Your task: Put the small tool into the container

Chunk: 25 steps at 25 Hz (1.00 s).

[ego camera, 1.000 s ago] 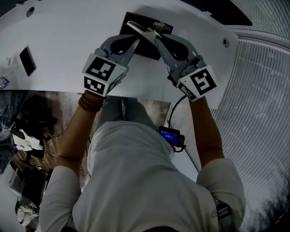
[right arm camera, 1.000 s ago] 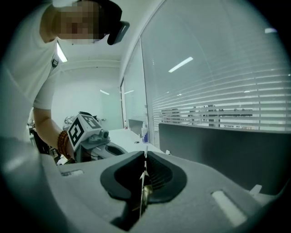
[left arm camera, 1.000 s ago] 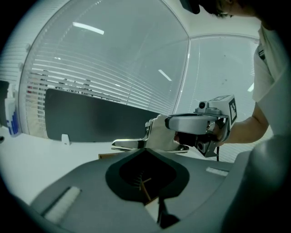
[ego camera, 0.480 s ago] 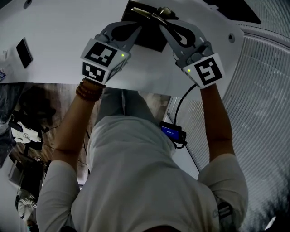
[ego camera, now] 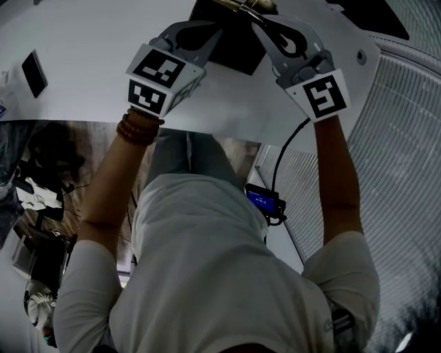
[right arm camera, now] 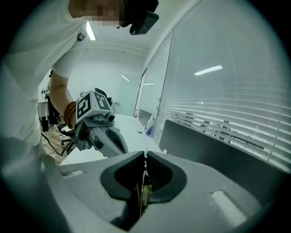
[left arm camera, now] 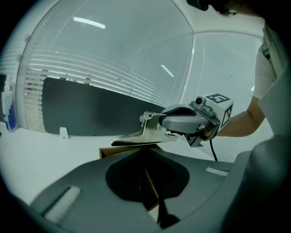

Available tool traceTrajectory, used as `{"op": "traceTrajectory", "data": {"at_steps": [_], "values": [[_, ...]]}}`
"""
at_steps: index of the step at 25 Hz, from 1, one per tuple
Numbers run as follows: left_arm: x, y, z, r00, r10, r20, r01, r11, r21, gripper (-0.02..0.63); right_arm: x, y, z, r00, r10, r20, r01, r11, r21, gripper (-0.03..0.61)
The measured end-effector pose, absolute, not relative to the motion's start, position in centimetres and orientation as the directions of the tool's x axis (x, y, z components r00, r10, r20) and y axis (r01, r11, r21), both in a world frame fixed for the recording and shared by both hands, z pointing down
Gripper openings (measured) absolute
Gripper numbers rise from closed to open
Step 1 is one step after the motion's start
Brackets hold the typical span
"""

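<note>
The small tool (left arm camera: 138,136) is a silver metal clip. My right gripper (left arm camera: 167,129) is shut on its back end and holds it level just above the brown container (left arm camera: 105,152). In the head view the tool (ego camera: 244,4) is at the top edge, over the dark box (ego camera: 238,54). In the right gripper view the tool (right arm camera: 144,184) shows edge-on between the shut jaws of my right gripper (right arm camera: 145,157). My left gripper (ego camera: 215,31) is at the box's left side. Its jaws are shut on a thin brown wall (left arm camera: 152,191) of the box.
The box stands on a white desk (ego camera: 96,48), near the front edge. A dark flat device (ego camera: 34,72) lies at the desk's left. A dark panel (left arm camera: 91,113) stands behind the box before a glass wall with blinds. A cable and a small blue-screen unit (ego camera: 262,200) hang below.
In the head view both grippers, the tool and the box now sit higher in the frame. The tool stays in my right gripper over the box. Neither grip has changed.
</note>
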<state>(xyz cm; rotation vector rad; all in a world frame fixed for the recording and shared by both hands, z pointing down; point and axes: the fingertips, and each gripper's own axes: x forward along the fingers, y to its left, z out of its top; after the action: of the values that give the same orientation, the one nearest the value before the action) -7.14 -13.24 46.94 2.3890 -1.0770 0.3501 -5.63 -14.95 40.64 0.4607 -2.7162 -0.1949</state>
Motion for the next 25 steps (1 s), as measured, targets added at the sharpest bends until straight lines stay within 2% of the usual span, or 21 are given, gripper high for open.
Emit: {"op": "traceTrajectory", "data": {"at_steps": [11, 17, 25], "values": [[-6.5, -13.3, 47.9, 0.644, -0.618, 0.452, -0.764, -0.553, 0.332, 0.003, -5.5, -14.7, 41.9, -0.882, -0.305, 0.359, -0.231, 0.944, 0.235, 0.017], [-6.5, -13.4, 48.2, 0.644, -0.616, 0.454, -0.764, -0.55, 0.337, 0.003, -5.2, -14.4, 43.4, -0.853, -0.258, 0.454, -0.114, 0.94, 0.32, 0.017], [-6.5, -12.8, 49.3, 0.644, -0.606, 0.468, -0.764, -0.546, 0.344, 0.003, -5.2, -14.4, 44.3, -0.864, -0.241, 0.443, -0.112, 0.948, 0.298, 0.017]]}}
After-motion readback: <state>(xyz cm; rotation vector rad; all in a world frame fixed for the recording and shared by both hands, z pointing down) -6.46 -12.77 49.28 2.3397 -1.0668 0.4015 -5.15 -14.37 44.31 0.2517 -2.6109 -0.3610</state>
